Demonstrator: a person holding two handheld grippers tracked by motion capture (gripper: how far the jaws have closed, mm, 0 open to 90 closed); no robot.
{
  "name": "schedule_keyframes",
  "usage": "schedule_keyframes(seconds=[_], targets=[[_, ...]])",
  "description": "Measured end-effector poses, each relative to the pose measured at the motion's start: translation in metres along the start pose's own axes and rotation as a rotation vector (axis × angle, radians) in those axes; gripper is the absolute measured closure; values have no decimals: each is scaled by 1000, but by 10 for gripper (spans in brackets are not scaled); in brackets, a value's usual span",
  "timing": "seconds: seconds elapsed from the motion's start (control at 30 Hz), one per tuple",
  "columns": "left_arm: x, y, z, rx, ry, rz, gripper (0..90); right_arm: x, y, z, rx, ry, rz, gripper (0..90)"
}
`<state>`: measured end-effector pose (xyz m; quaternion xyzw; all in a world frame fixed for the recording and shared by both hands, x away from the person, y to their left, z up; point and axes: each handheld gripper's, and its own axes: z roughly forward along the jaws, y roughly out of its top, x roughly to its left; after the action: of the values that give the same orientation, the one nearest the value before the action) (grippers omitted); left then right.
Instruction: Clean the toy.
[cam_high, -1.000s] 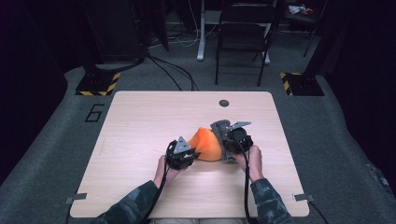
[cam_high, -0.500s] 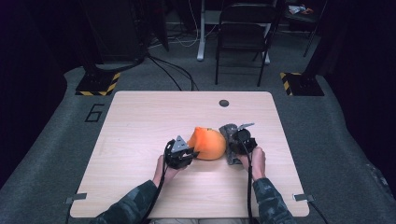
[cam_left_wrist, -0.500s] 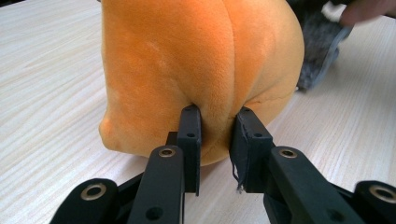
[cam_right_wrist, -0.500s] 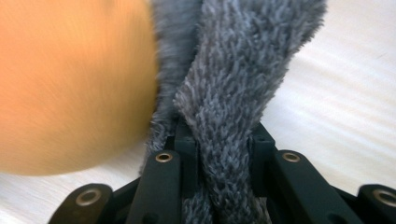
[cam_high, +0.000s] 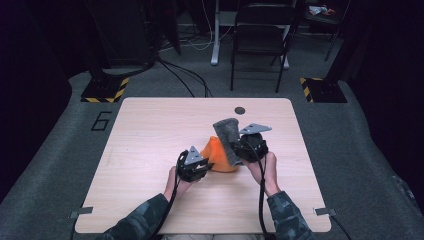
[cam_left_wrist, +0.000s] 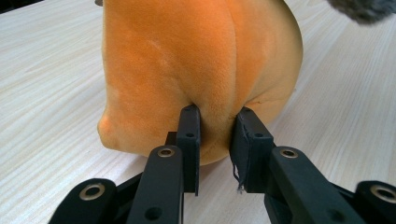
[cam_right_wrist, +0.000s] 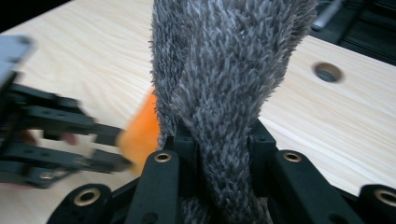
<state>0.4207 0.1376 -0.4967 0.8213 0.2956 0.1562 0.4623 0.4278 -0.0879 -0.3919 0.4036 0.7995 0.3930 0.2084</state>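
An orange plush toy (cam_high: 216, 156) lies on the wooden table (cam_high: 150, 125) between my two grippers. My left gripper (cam_high: 204, 164) is shut on its near end; in the left gripper view the jaws (cam_left_wrist: 217, 133) pinch a fold of the orange plush (cam_left_wrist: 187, 60). A grey fuzzy piece (cam_high: 227, 137) stands upright at the toy's right side. My right gripper (cam_high: 238, 148) is shut on it, and the grey fur (cam_right_wrist: 229, 60) bulges up between its jaws (cam_right_wrist: 222, 144). The orange plush (cam_right_wrist: 140, 130) and the left gripper (cam_right_wrist: 112, 144) show to the left there.
A round cable hole (cam_high: 240, 110) sits near the table's far edge. Beyond the table stand a dark chair (cam_high: 260, 40) and yellow-black striped floor blocks (cam_high: 105, 90). Bare wood lies to the left of and behind the toy.
My right gripper has risen with the grey fuzzy piece, which now stands taller above the orange toy. The left gripper has kept still on the toy.
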Motion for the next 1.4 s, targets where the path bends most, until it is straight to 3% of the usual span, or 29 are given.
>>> schedule_keyframes(seconds=[0.1, 0.17, 0.4, 0.57, 0.8, 0.93, 1.17, 1.37, 1.4], targets=[[-1, 0, 0, 7, 1, 7, 737, 15, -3, 17, 45, 13, -38, 705], [-1, 0, 1, 8, 8, 14, 735, 17, -9, 28, 88, -22, -67, 700], [-2, 0, 1, 5, 1, 14, 734, 6, -15, 31, 110, -29, -31, 690], [-1, 0, 1, 2, 5, 16, 736, 3, -16, 32, 115, -40, -56, 689], [3, -4, 0, 16, 10, 7, 768, -15, -23, 36, 137, -69, -6, 686], [2, -4, 2, 19, 14, 4, 781, -24, -28, 35, 138, -57, 30, 689], [2, -4, 0, 3, 19, 15, 774, -24, -29, 38, 145, -44, 27, 705], [-2, -4, 6, 0, 44, 31, 849, -26, -31, 37, 139, -30, 37, 704], [-2, -4, 6, 1, 46, 33, 849, -31, -33, 36, 137, -17, 58, 702]])
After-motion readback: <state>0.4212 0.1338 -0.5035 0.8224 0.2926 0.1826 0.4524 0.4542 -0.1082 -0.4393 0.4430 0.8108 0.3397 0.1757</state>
